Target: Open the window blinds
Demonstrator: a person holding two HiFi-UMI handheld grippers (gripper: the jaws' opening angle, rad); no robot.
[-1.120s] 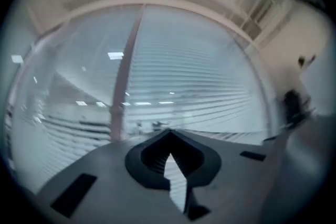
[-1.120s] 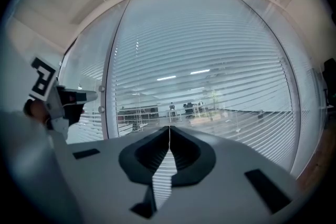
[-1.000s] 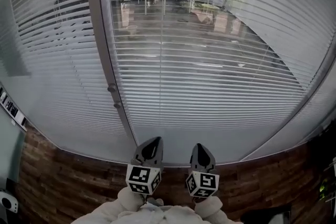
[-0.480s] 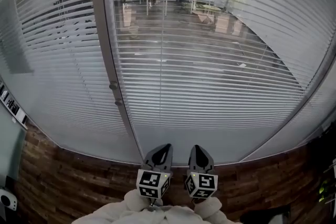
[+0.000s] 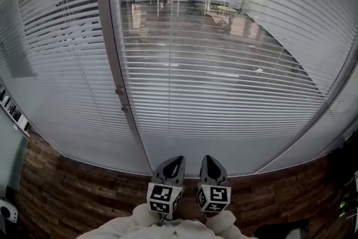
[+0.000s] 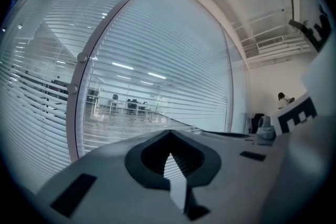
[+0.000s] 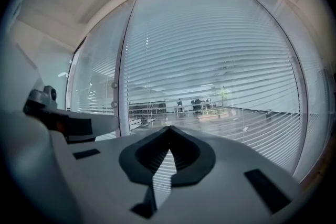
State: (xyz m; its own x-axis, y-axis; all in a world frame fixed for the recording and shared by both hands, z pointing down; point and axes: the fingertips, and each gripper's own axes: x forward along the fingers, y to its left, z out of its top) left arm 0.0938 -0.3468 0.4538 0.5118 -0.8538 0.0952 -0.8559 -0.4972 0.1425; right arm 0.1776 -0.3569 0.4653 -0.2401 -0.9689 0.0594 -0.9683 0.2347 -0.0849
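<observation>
Head view had both tools low at 6 o'clock, side by side and short of the glass: the left gripper (image 5: 175, 162) and the right gripper (image 5: 209, 160) each had its jaws pressed together on nothing. The window blinds (image 5: 224, 64) spread from 9 through 12 to 3 o'clock, fully lowered, slats tilted just enough to show an office beyond. By my judgement nothing was done yet; two small knobs (image 5: 119, 90) on the frame post (image 5: 109, 36) at 9 o'clock, possibly the control, were untouched.
</observation>
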